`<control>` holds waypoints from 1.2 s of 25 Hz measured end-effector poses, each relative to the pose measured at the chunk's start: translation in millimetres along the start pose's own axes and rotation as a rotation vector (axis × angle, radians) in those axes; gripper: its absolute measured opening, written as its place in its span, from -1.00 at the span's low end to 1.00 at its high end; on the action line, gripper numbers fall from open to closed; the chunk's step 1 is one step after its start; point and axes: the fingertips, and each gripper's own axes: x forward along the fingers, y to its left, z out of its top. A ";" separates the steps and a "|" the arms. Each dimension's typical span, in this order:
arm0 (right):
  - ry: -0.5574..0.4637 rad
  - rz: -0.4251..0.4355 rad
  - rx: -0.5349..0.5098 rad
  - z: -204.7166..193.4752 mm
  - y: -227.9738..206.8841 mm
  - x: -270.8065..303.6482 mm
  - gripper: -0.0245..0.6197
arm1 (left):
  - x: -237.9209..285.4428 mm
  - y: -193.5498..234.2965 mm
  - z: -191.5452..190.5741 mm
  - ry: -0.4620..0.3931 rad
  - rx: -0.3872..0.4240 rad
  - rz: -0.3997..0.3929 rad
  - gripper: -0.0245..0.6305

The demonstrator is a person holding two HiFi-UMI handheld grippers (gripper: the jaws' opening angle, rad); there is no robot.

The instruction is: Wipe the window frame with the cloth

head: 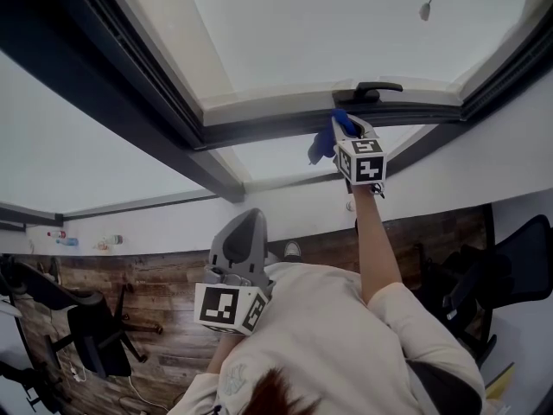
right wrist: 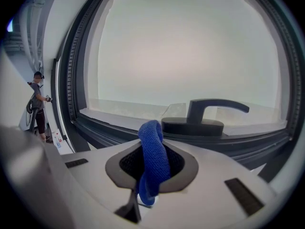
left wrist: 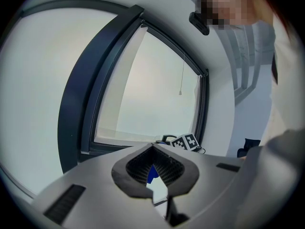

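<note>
The blue cloth [head: 321,145] hangs from my right gripper [head: 344,128], which is raised on an outstretched arm to the dark window frame [head: 276,128], just below the black window handle [head: 373,90]. In the right gripper view the cloth [right wrist: 153,161] sticks up between the jaws of the right gripper [right wrist: 152,175]. Its top end lies close to the frame rail [right wrist: 119,128] and left of the handle [right wrist: 205,116]. My left gripper [head: 246,236] is held low near the person's chest, away from the frame. The left gripper [left wrist: 157,175] is shut with nothing in it.
A blind cord pull [head: 425,10] hangs in front of the pane at upper right. Black office chairs [head: 95,335] [head: 505,271] stand on the wooden floor on both sides. Another person [right wrist: 37,104] stands far off to the left in the right gripper view.
</note>
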 end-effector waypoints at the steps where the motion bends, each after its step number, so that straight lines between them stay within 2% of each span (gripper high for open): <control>1: 0.000 -0.002 0.000 -0.1 -1.7 -0.1 -0.76 | 0.8 -0.2 0.2 0.000 0.000 -0.001 -0.91; 30: -0.018 -0.094 0.094 -7.8 -53.9 -13.7 -0.76 | 0.0 2.2 0.9 -0.003 -0.015 -0.003 -0.91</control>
